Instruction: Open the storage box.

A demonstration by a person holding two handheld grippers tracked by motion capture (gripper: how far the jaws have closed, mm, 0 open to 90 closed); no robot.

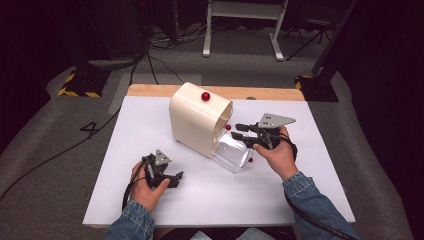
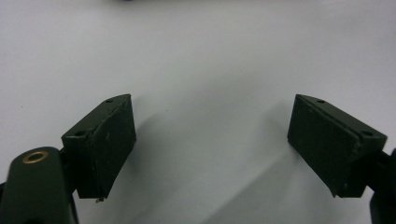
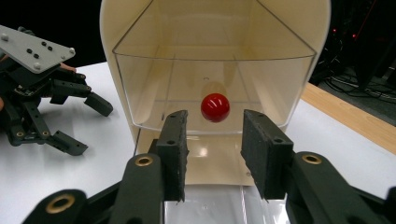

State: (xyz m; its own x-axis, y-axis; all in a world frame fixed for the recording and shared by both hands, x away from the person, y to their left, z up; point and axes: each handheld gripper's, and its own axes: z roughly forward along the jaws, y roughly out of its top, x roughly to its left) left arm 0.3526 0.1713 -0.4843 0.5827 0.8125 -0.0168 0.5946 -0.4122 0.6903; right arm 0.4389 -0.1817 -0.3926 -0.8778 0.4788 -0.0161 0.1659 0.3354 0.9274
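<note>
Drawer (image 1: 231, 152), clear plastic, pulled partway out of cream cabinet (image 1: 192, 120), front end resting on counter (image 1: 150, 130). Its red knob (image 3: 215, 107) sits just ahead of my right gripper (image 3: 212, 140), between jaws, untouched. Jaws narrow, empty. Step, my guess: reaching for knob, to push or pull drawer. Next: ease forward, centre knob, close. Left gripper (image 2: 210, 140) rests on counter well clear of cabinet, jaws wide, empty. Second red knob (image 1: 205, 96) on cabinet top.

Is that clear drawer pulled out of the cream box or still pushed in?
Pulled out: the clear drawer juts from the cream box onto the table.
</note>
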